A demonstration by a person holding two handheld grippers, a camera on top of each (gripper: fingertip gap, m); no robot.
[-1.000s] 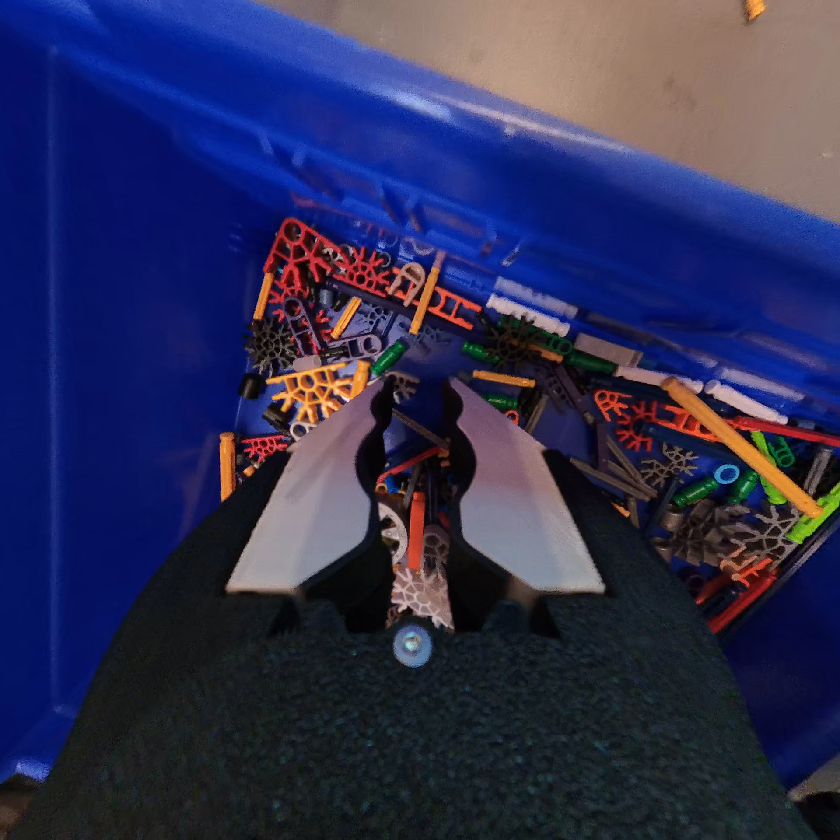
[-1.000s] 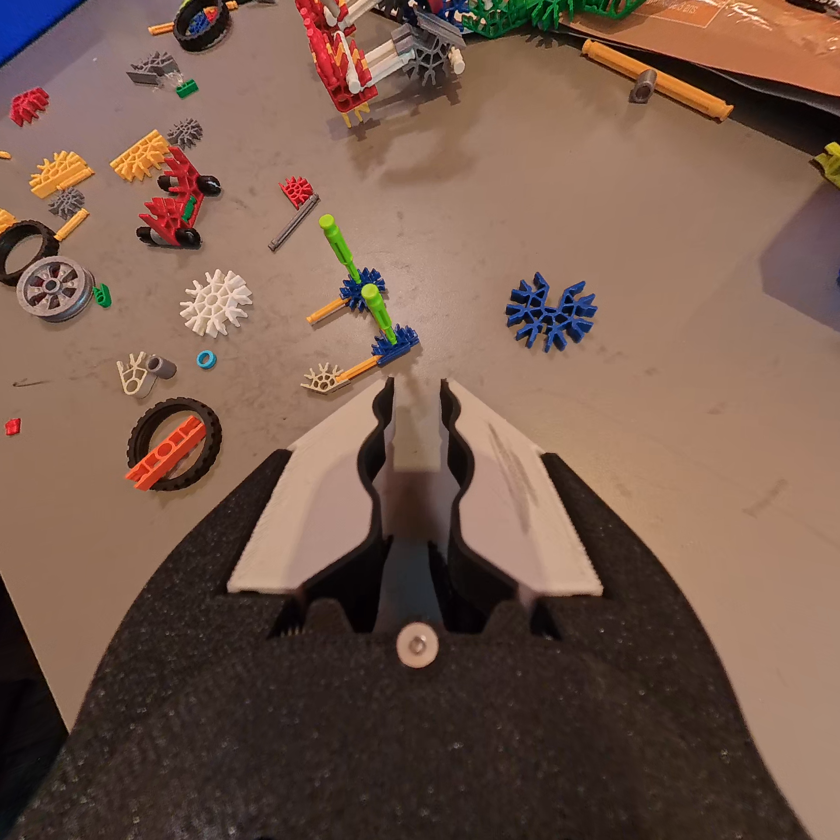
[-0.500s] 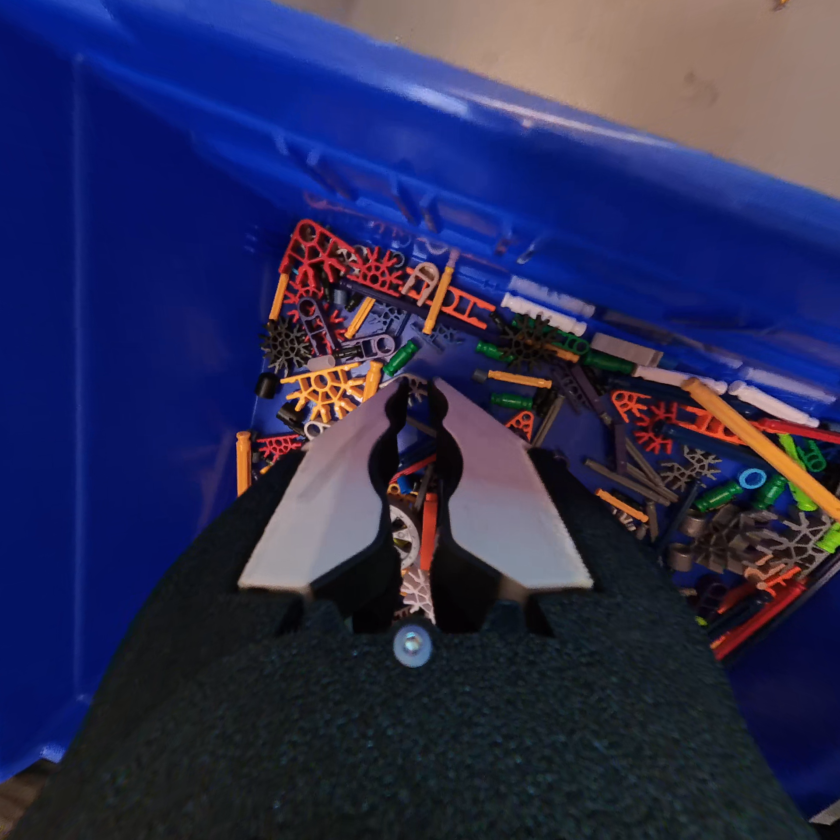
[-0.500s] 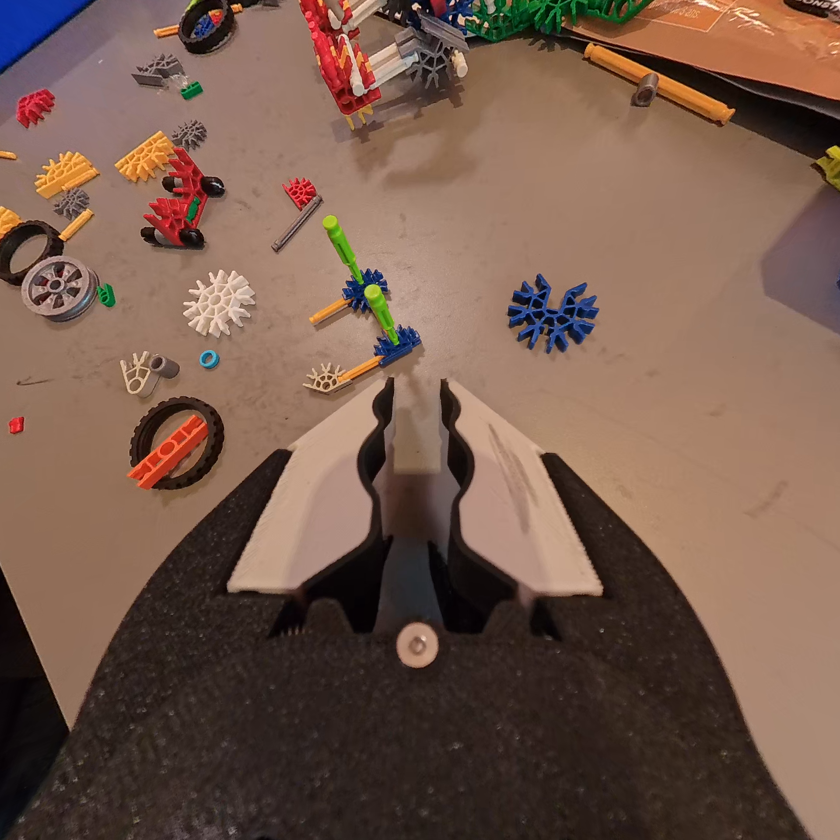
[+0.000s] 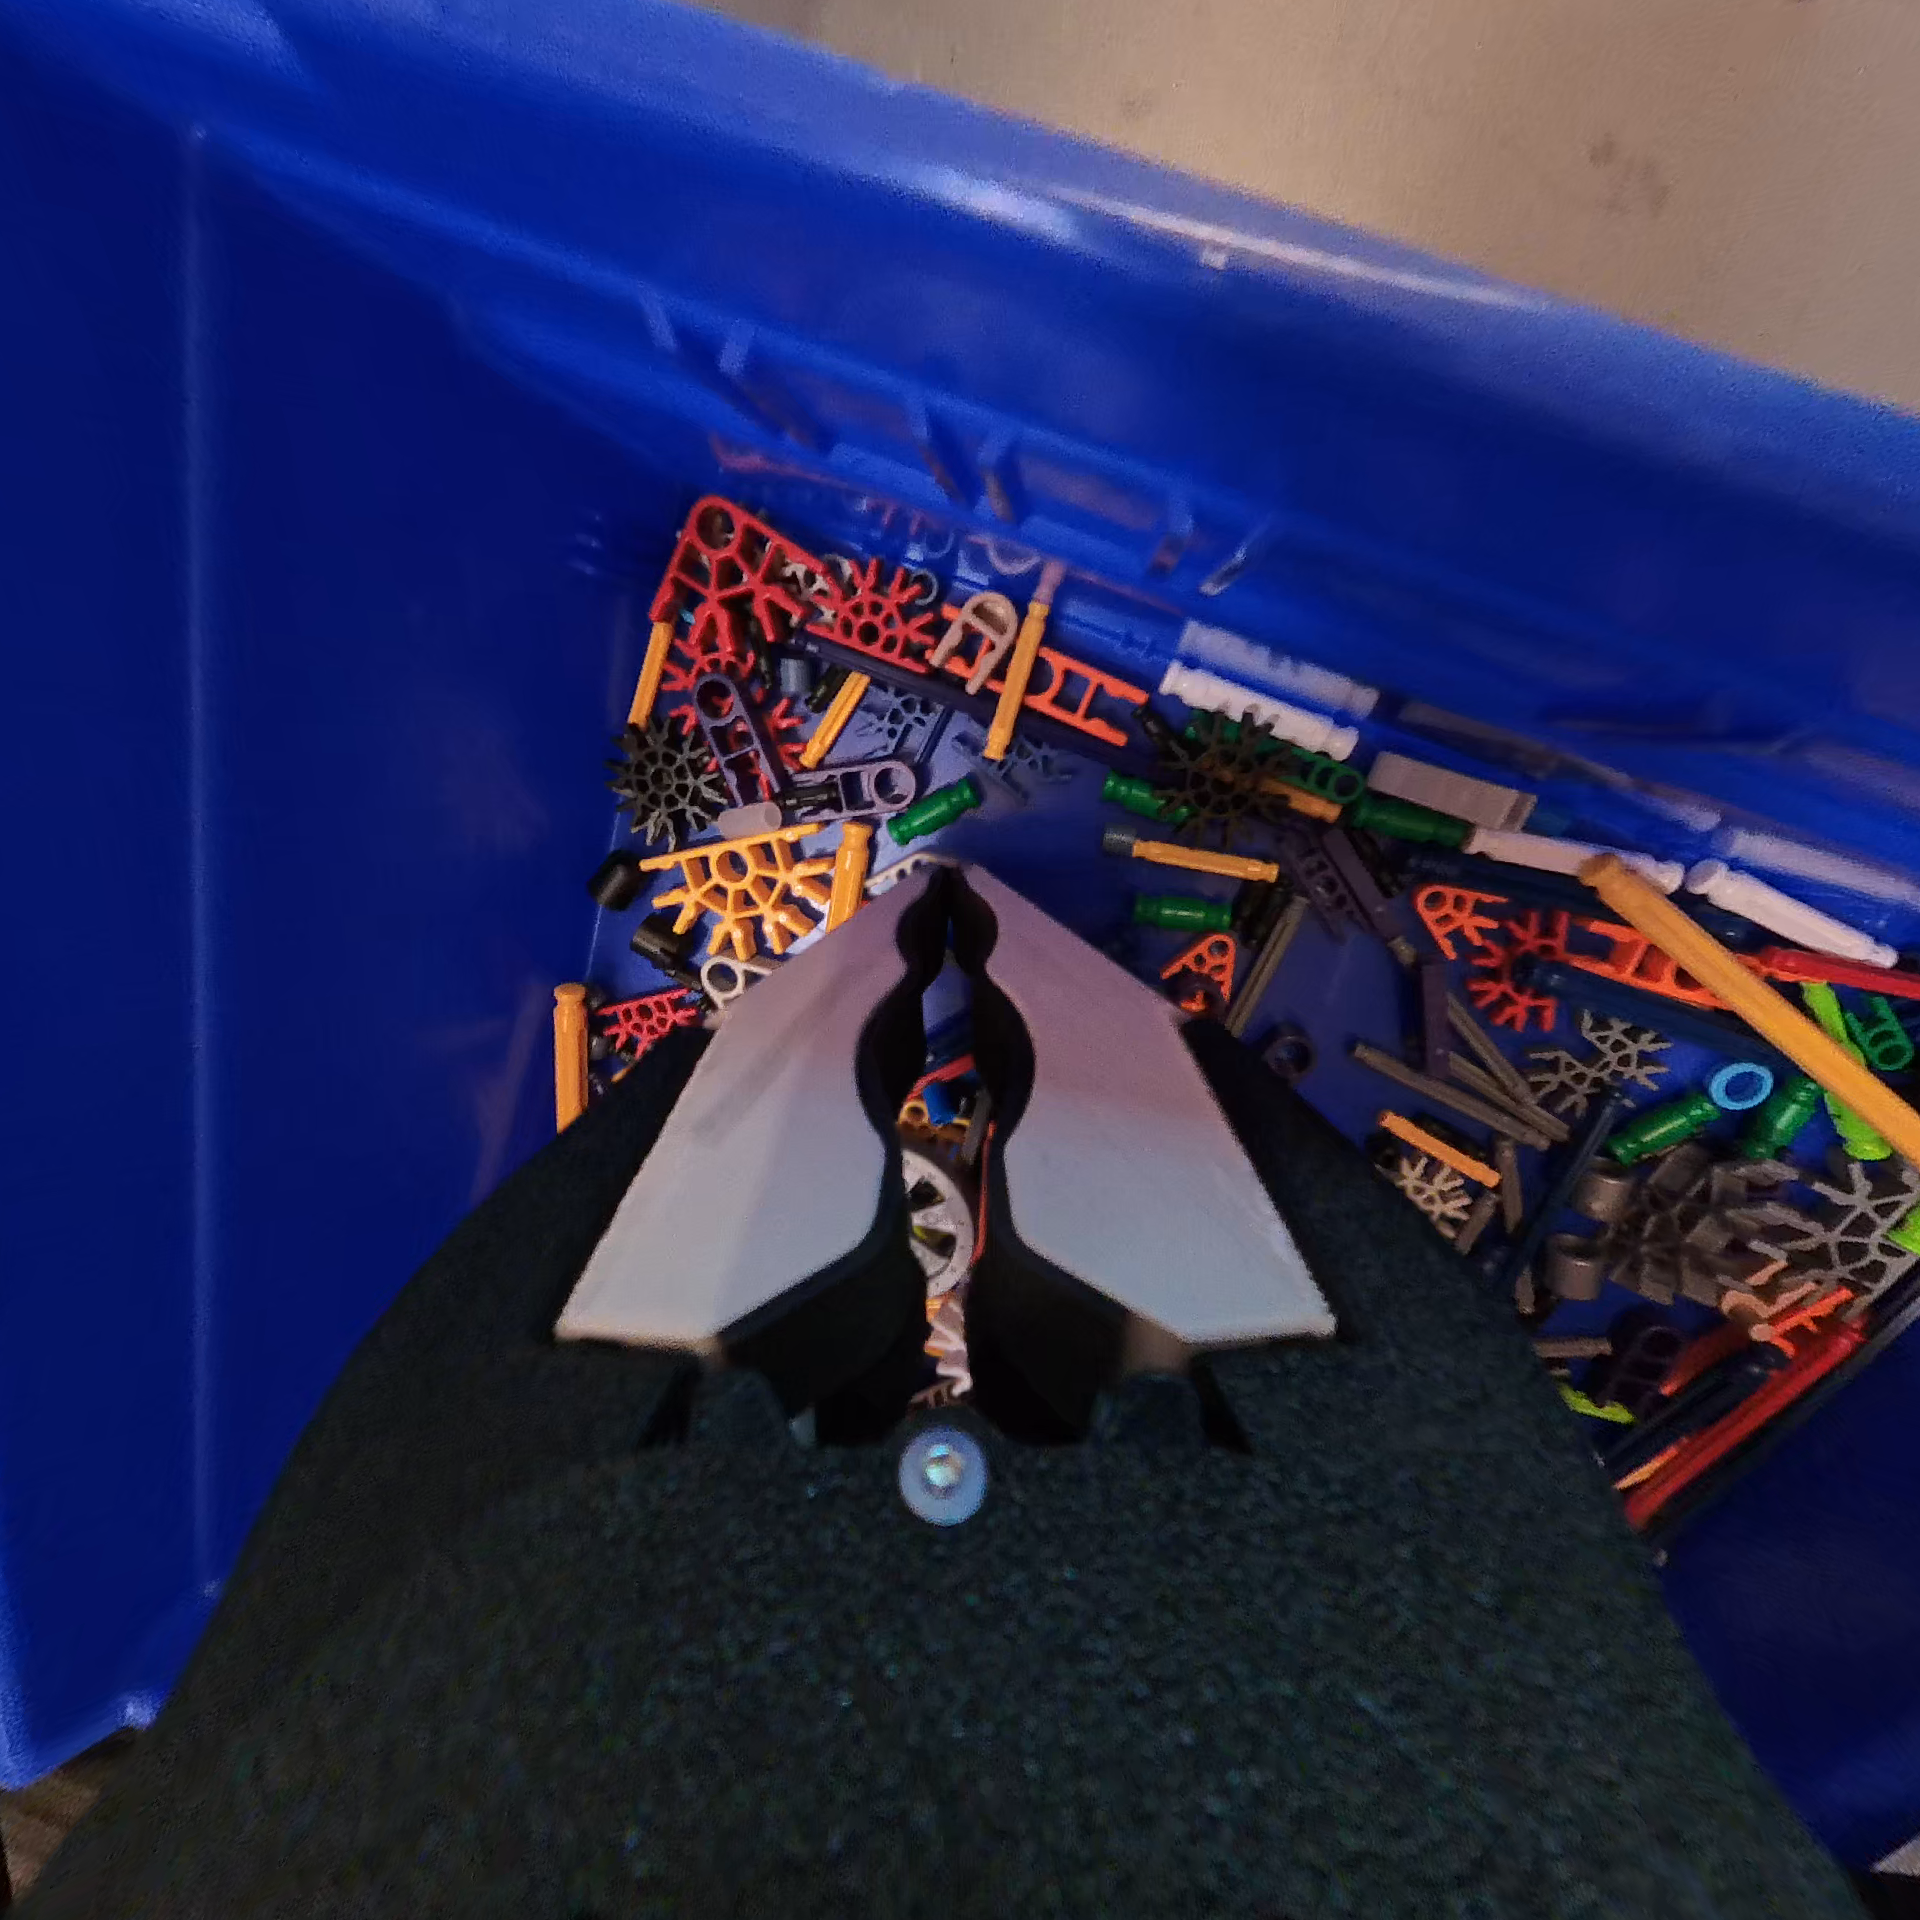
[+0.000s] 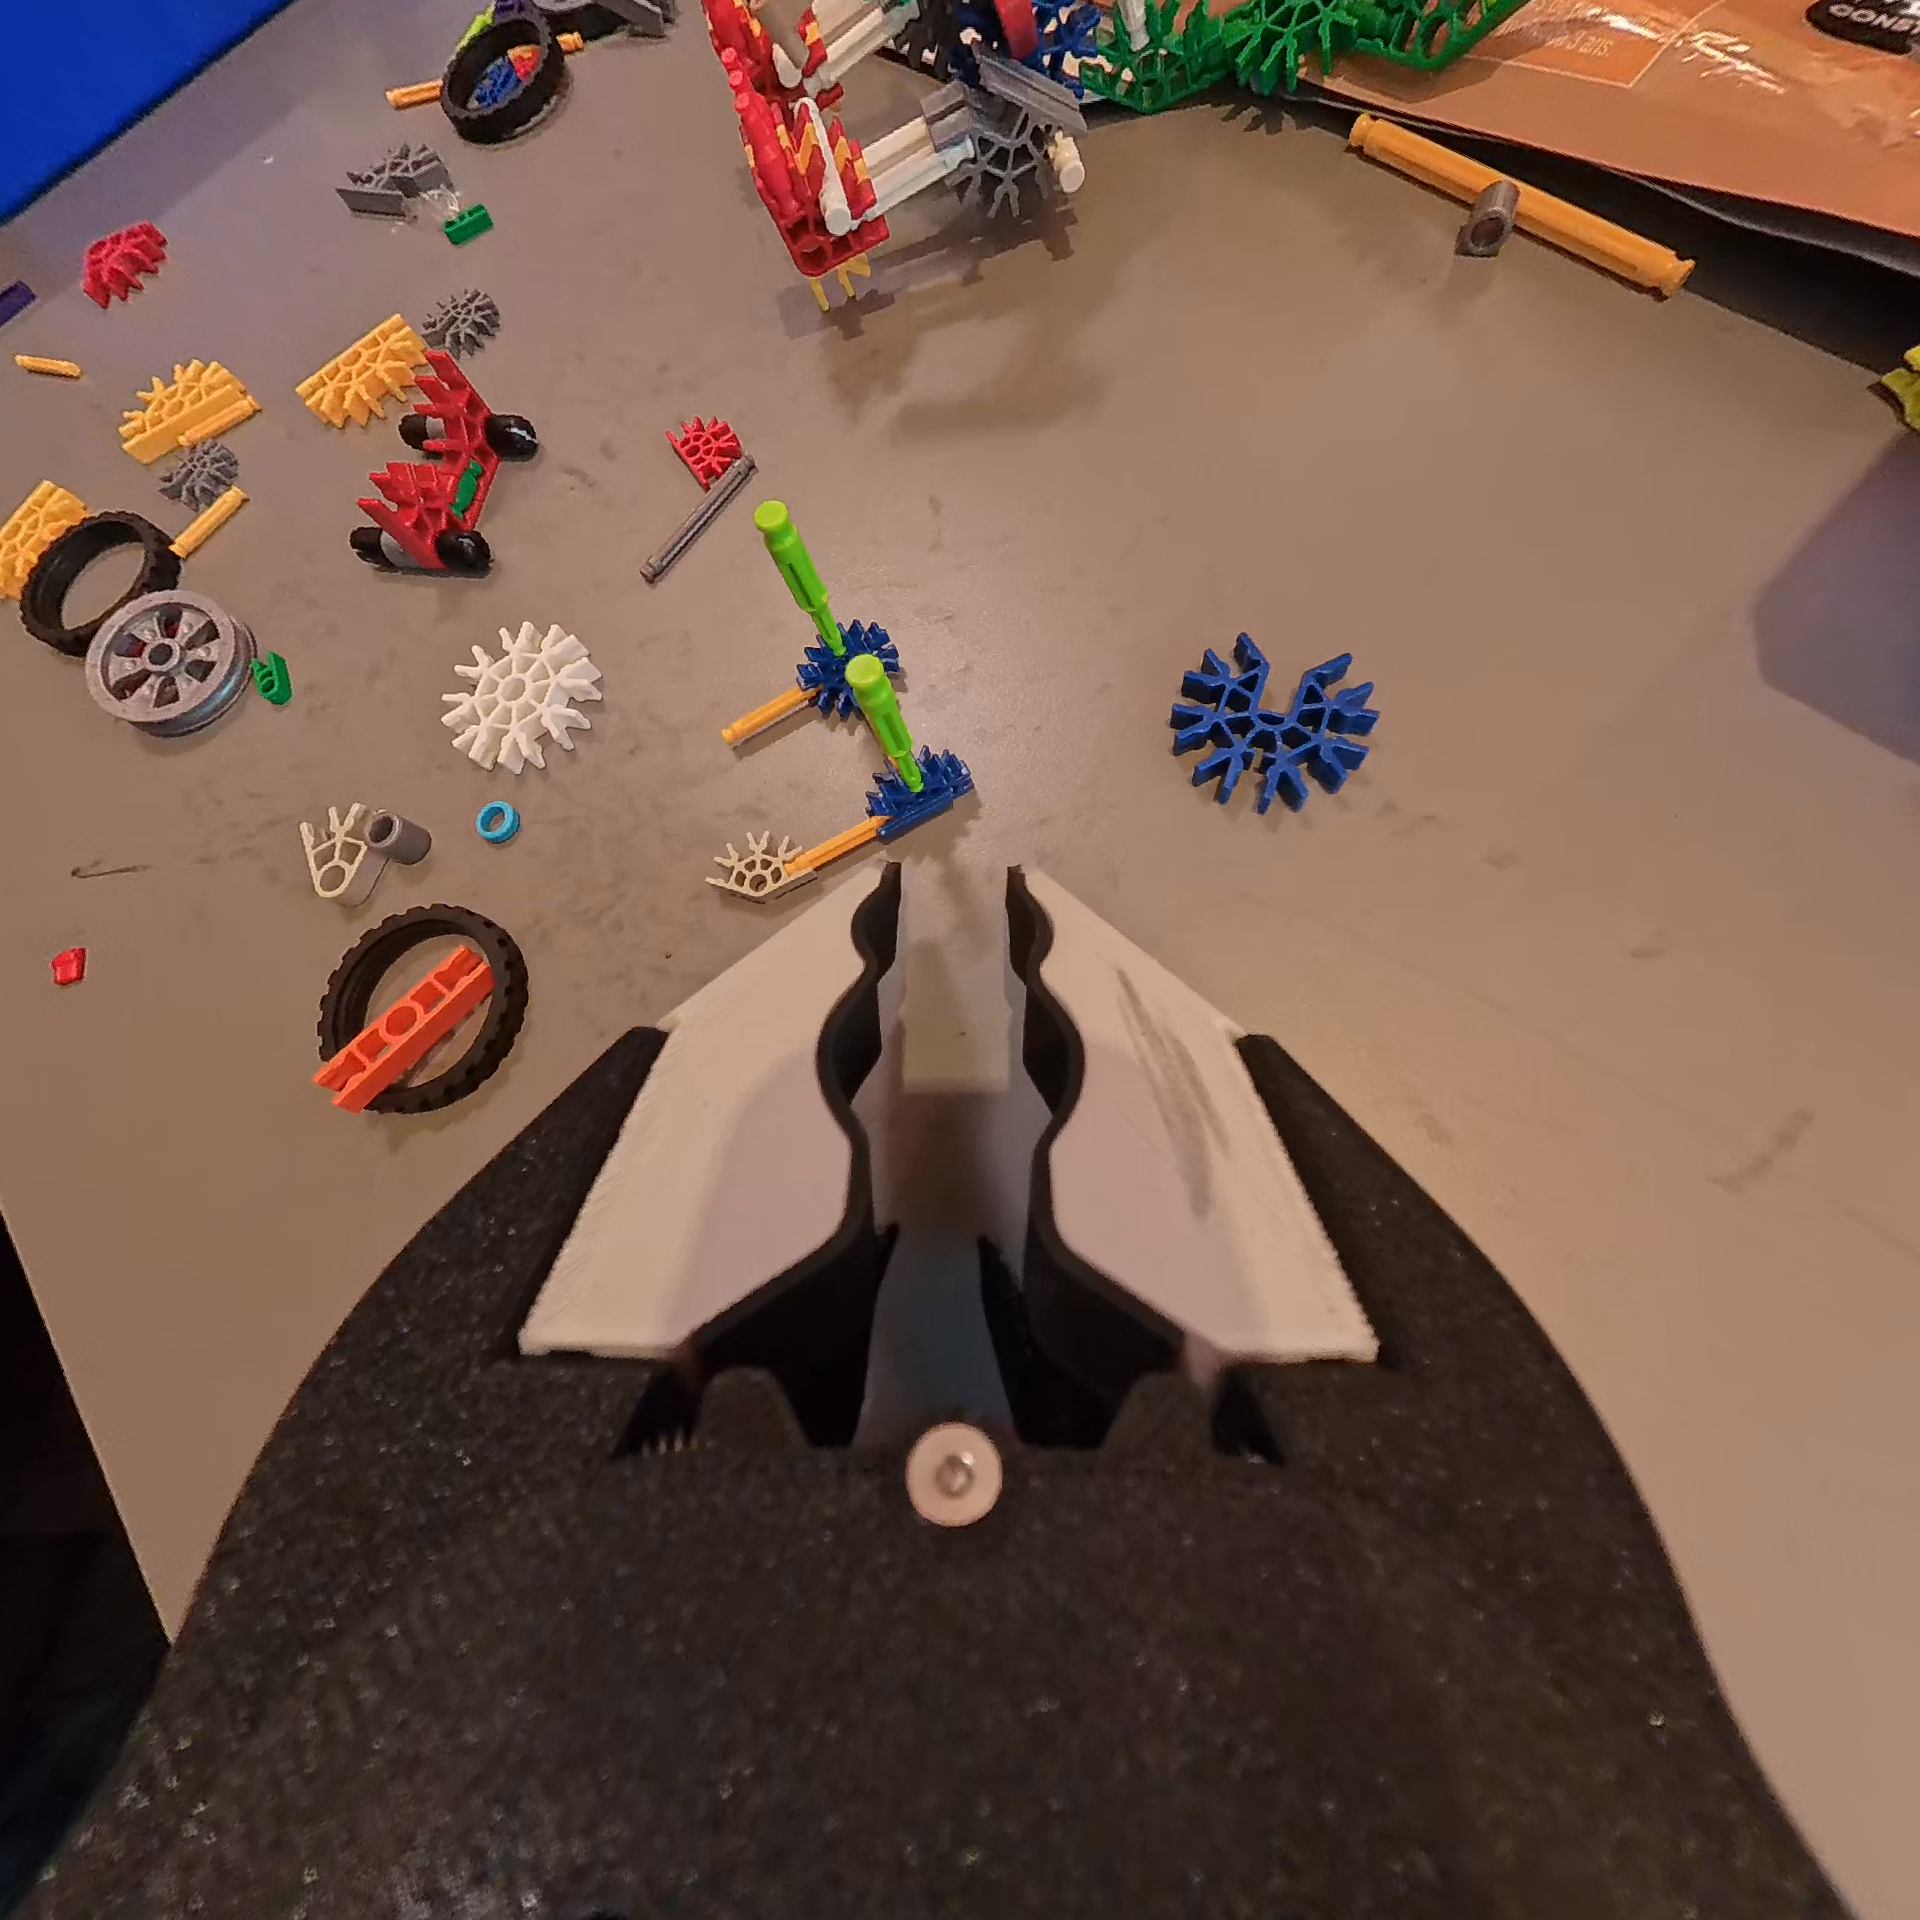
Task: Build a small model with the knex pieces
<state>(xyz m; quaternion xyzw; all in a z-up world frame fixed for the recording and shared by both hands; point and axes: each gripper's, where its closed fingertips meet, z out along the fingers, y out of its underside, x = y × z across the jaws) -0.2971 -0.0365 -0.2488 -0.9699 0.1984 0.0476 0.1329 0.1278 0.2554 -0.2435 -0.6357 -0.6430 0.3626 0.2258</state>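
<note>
My left gripper is inside a blue plastic bin, above a heap of small construction-toy rods and connectors. Its jaws are shut with the tips touching, and I see nothing between them. Its tips are nearest an orange snowflake connector; a grey wheel shows below, through the gap behind the tips. My right gripper hovers over a grey table, shut on a light grey flat piece. Just ahead of it stand two blue connectors with lime green rods.
On the table: a blue snowflake connector, a white one, a black tyre with an orange piece, a grey wheel, a red-and-white model, a long orange rod and brown paper. The table edge runs at lower left. One gripper's finger ends stand about 50 cm off the other's.
My left gripper's jaws have closed from a clear gap to touching tips, inside the bin. The right gripper has hardly moved and keeps its grip.
</note>
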